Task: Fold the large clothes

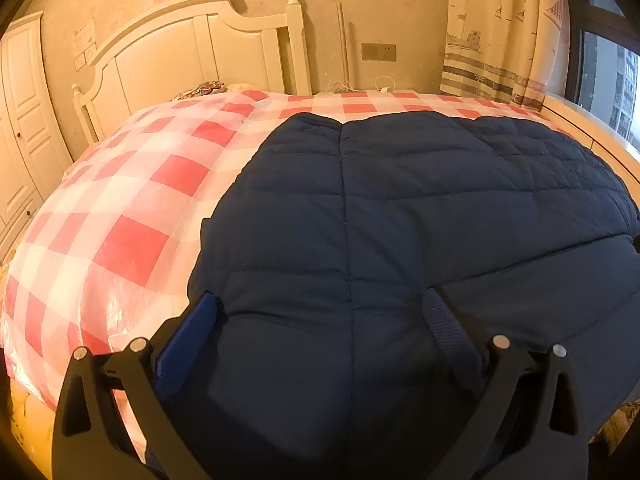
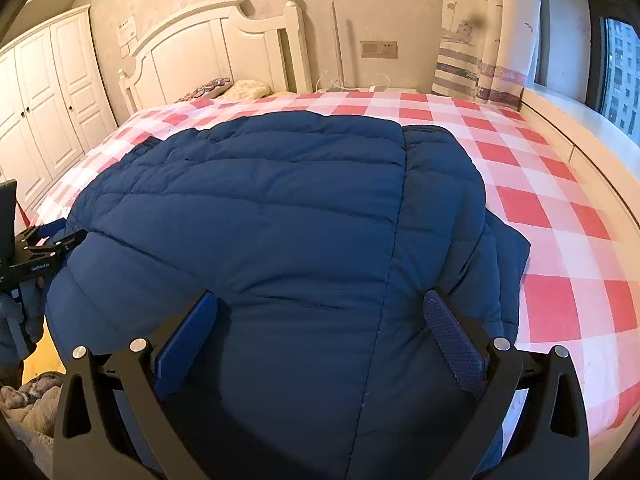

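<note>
**Both claws apart over the jacket**

1. Left claw [image 1: 320, 336]: your fingers stand wide apart, blue pads [image 1: 186, 344] facing in, nothing clamped. The left pad sits at the jacket's left edge, the right one over the quilting.
2. Right claw [image 2: 320, 336]: same state, apart and gripping nothing, both pads [image 2: 454, 344] over the jacket's near end.
3. Jacket [image 2: 280, 208]: navy, quilted, spread flat on the bed, a long seam running away from you. A fold of it juts out at the right edge. In your right view the left claw [image 2: 44, 248] shows beside the jacket's left side.
4. Bed [image 1: 132, 216]: red-and-white check cover under the jacket.
5. Headboard [image 1: 192, 52]: white, at the far end, pillows [image 2: 232, 88] before it.
6. Wardrobe [image 2: 44, 120]: white, left.
7. Curtain [image 1: 496, 32]: patterned, right, beside the window [image 1: 608, 84].
</note>
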The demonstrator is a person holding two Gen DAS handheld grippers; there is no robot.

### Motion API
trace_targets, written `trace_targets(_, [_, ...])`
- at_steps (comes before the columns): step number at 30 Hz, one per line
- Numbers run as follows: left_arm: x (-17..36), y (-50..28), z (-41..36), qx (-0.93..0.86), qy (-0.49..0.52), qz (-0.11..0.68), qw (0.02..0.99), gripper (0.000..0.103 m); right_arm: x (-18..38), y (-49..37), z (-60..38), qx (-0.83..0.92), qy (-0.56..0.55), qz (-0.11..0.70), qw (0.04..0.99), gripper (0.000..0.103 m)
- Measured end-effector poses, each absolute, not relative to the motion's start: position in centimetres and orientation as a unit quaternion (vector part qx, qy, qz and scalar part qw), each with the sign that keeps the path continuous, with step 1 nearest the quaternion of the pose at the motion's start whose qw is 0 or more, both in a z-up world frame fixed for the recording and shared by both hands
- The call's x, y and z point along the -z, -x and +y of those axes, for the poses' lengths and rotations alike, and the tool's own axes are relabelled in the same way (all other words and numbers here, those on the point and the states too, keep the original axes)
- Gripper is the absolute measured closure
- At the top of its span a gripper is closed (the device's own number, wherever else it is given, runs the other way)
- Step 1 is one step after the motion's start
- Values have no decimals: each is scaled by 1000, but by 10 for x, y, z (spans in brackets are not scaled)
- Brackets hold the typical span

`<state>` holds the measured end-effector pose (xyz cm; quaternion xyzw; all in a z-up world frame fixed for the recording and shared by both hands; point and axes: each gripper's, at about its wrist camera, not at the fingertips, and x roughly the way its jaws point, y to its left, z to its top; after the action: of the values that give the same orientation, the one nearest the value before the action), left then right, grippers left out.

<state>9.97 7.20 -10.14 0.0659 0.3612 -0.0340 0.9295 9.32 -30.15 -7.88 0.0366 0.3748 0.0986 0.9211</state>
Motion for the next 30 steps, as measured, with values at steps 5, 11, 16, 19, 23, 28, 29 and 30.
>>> trace_targets(5, [102,-100,72,33,-67,362,929,2,77,-86,-304,-88,-54,379,920,4])
trace_targets(11, [102,-99,72,33,-66,364,928,2,77,-79,-307,-84,-74,372,921,4])
trace_targets(16, [95,-92,74,32,-63,368,927,2,65,-54,-346,-108,-139,326,929,5])
trace_targets(19, [88,-82,69,44,-60,357,931,3,66,-20,-391,-69,-202,294,932,5])
trace_targets(23, [71,-77,42,90,-56,341,934,3,86,25,-429,-69,-289,267,917,5])
trace_targets(28, [60,-90,-12,130,-92,339,927,2,115,54,-422,-97,-320,288,897,9])
trace_targets(29, [60,-97,-22,133,-98,342,925,2,122,55,-418,-108,-328,298,890,14])
trace_targets(30, [62,-105,-30,132,-99,346,924,2,126,55,-414,-114,-332,306,885,16])
